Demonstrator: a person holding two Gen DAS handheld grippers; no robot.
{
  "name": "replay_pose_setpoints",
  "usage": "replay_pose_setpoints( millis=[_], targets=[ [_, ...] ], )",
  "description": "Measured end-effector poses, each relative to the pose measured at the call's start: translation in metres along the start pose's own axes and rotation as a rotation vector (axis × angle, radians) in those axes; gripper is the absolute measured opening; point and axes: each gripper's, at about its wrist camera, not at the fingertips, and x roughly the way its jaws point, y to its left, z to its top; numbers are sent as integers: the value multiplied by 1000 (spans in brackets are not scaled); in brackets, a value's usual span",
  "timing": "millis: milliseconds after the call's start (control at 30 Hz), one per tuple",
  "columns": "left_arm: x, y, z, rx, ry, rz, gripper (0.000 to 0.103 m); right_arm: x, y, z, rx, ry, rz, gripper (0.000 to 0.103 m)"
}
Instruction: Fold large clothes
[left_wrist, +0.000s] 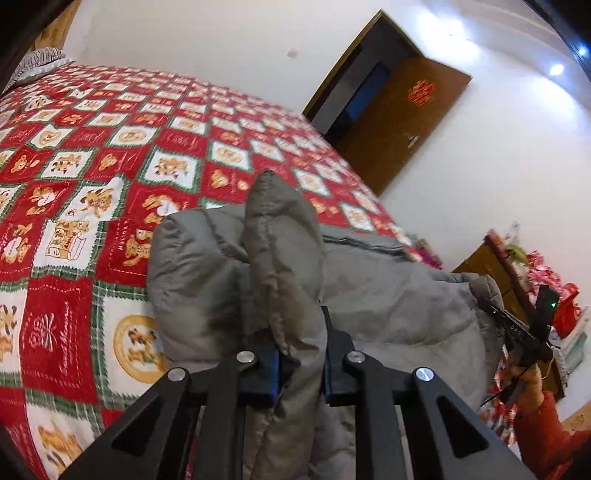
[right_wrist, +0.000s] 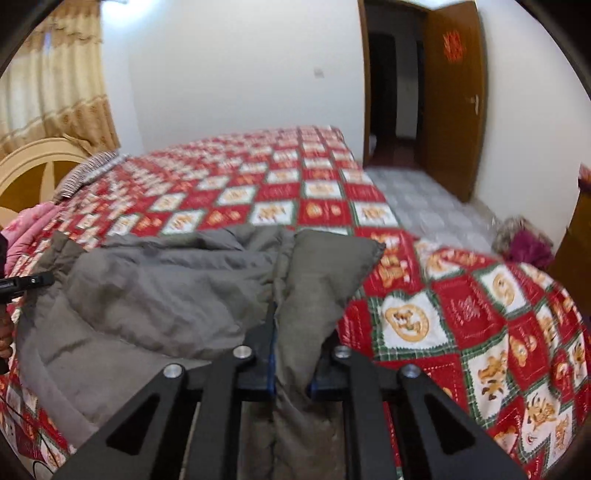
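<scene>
A large grey padded coat (left_wrist: 384, 291) lies on a bed with a red, white and green bear-pattern quilt (left_wrist: 92, 155). My left gripper (left_wrist: 301, 343) is shut on a bunched corner of the coat, which sticks up between the fingers. In the right wrist view my right gripper (right_wrist: 291, 354) is shut on another corner of the grey coat (right_wrist: 159, 291), near the quilt's (right_wrist: 424, 314) right part. The right gripper also shows at the right edge of the left wrist view (left_wrist: 524, 332), and the left gripper at the left edge of the right wrist view (right_wrist: 26, 282).
An open brown door (right_wrist: 454, 96) and dark doorway stand beyond the bed's far corner. A headboard (right_wrist: 33, 166), striped pillow (right_wrist: 92, 170) and pink cloth (right_wrist: 26, 229) are at the left. A wooden cabinet with red packages (left_wrist: 546, 280) stands at the right. Purple clothing (right_wrist: 528, 247) lies on the floor.
</scene>
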Motion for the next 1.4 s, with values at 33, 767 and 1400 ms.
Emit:
replay_pose_setpoints(
  millis=[33, 767, 1400],
  targets=[
    [-5, -3, 0, 1, -10, 6, 14, -4, 4, 5, -7, -21, 2, 14],
    [85, 71, 54, -63, -99, 468, 14, 196, 10, 58, 3, 121, -39, 19],
    [42, 82, 52, -106, -51, 433, 26, 139, -27, 64, 127, 42, -54, 67]
  ],
)
